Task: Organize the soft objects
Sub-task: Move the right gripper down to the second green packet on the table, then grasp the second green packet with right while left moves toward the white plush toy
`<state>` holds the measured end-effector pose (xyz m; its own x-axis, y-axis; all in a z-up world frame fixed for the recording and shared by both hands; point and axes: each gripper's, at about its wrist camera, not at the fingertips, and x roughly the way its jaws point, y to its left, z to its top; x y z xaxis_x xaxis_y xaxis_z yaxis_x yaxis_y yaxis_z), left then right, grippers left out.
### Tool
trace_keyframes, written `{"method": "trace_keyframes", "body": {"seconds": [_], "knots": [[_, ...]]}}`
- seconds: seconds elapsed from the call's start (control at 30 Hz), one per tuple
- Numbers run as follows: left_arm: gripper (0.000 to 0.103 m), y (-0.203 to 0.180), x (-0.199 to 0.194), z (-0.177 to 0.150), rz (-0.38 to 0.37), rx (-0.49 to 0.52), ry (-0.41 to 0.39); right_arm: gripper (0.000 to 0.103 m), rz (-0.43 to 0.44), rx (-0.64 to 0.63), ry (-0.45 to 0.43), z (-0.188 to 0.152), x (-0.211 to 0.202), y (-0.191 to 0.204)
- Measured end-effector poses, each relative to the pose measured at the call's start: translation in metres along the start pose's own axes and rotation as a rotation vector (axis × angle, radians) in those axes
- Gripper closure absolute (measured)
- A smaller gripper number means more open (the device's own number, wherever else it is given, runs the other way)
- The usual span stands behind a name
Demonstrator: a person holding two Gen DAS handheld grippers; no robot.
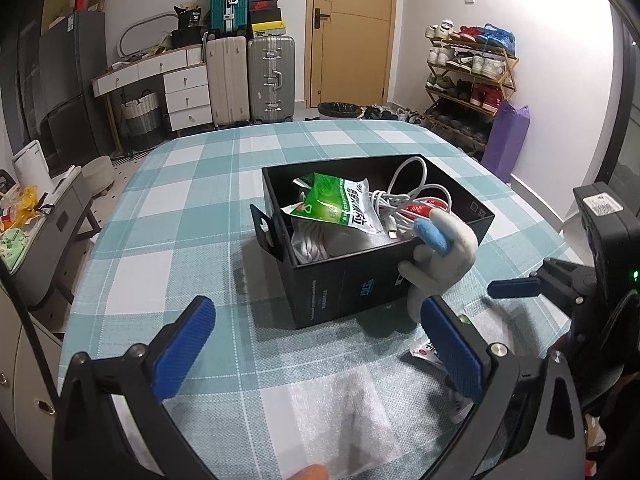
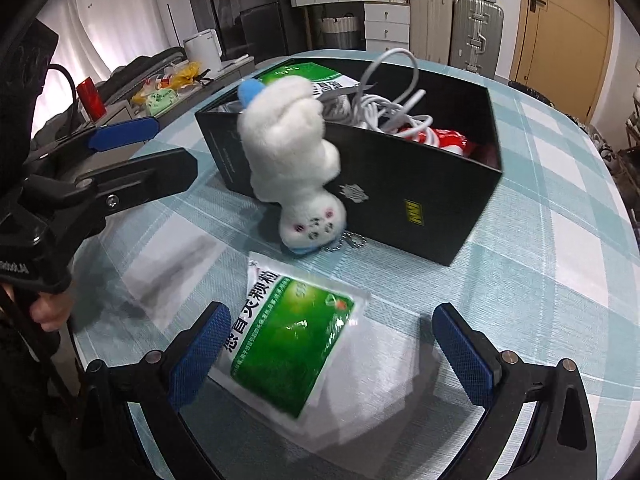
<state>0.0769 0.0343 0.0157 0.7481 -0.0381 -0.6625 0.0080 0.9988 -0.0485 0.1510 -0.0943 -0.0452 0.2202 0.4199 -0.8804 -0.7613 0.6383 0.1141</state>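
A black box (image 1: 340,292) stands mid-table holding a green packet (image 1: 336,204), a white cable (image 1: 416,192), a red packet (image 2: 444,138) and grey cloth. A white plush toy (image 2: 292,160) leans head-down against the box's (image 2: 400,184) outer wall, its blue-tipped end over the rim. A second green packet (image 2: 288,344) lies flat on the cloth between the fingers of my open right gripper (image 2: 332,354), untouched. My left gripper (image 1: 320,344) is open and empty, short of the box, above a translucent foam sheet (image 1: 340,412). The plush toy (image 1: 444,260) is beyond its right finger.
The table wears a teal checked cloth (image 1: 200,200). Its rounded edge drops off on the left. Behind it stand suitcases (image 1: 248,76), a white drawer desk (image 1: 184,88), a wooden door (image 1: 352,28) and a shoe rack (image 1: 468,76). A hand (image 2: 48,312) holds the left gripper's handle.
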Motion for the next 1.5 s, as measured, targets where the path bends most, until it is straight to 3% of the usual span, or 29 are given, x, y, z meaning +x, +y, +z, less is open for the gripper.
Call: {"method": "trace_keyframes", "body": {"seconds": [0.3,0.77,0.97,1.13,1.5], "knots": [[0.000,-0.001,0.004,-0.001,-0.006,0.000,0.008,0.001,-0.031,-0.005,0.010,-0.004,-0.003,-0.014],[0.000,-0.003,0.008,-0.003,-0.008,0.005,0.019,0.003,-0.020,-0.037,-0.002,-0.007,0.002,-0.004],[0.000,-0.006,0.009,-0.004,-0.011,0.011,0.023,0.021,-0.035,-0.056,-0.012,-0.006,0.000,-0.002],[0.000,-0.010,0.009,-0.006,-0.014,0.025,0.024,0.045,-0.011,-0.090,-0.029,-0.007,-0.002,0.004],[0.000,-0.009,0.009,-0.006,-0.015,0.023,0.026,0.056,0.028,-0.125,-0.038,-0.011,-0.007,0.006]]}}
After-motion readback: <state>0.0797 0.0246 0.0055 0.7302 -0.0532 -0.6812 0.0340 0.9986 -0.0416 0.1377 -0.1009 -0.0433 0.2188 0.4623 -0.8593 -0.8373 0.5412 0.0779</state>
